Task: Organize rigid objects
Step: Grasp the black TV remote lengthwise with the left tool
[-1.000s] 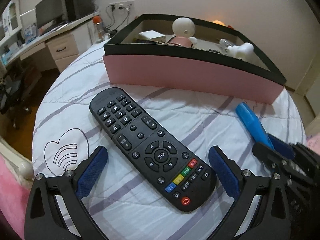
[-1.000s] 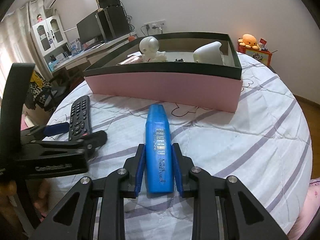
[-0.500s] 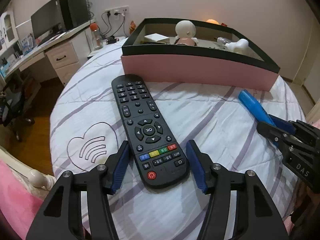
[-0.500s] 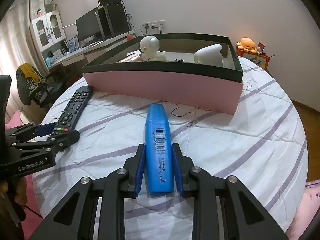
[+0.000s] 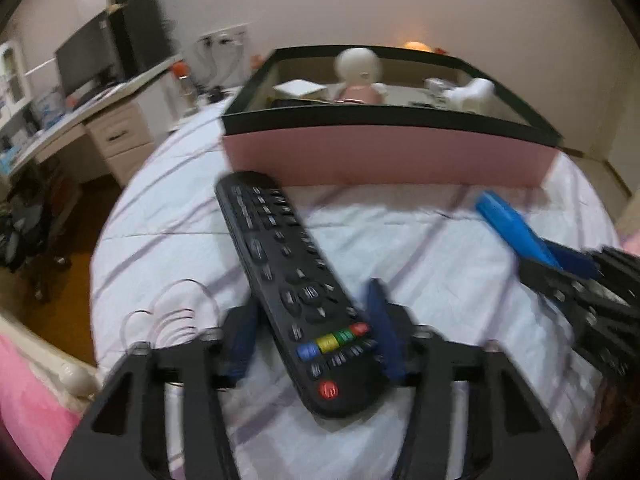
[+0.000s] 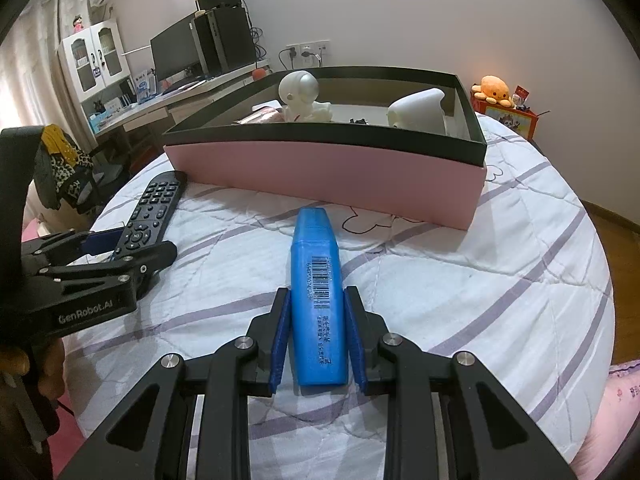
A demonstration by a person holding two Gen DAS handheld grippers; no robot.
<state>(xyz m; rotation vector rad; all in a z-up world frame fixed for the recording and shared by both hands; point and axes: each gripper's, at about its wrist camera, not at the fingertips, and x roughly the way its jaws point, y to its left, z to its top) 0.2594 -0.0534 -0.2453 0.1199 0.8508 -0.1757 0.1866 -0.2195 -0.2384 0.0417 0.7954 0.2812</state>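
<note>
Dim indoor light, motion blur, fisheye warp

My remote [image 5: 296, 280] is matt black plastic with rubbery-looking buttons, the blue highlighter [image 6: 318, 296] smooth semi-gloss plastic. Quilted cotton-looking bedspread [image 6: 500, 280], matt pink cardboard box [image 6: 320, 168], upper middle of frame.

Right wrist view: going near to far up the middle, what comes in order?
right gripper shut on the blue marker → pink box → white robot toy inside it → wall sockets.
</note>
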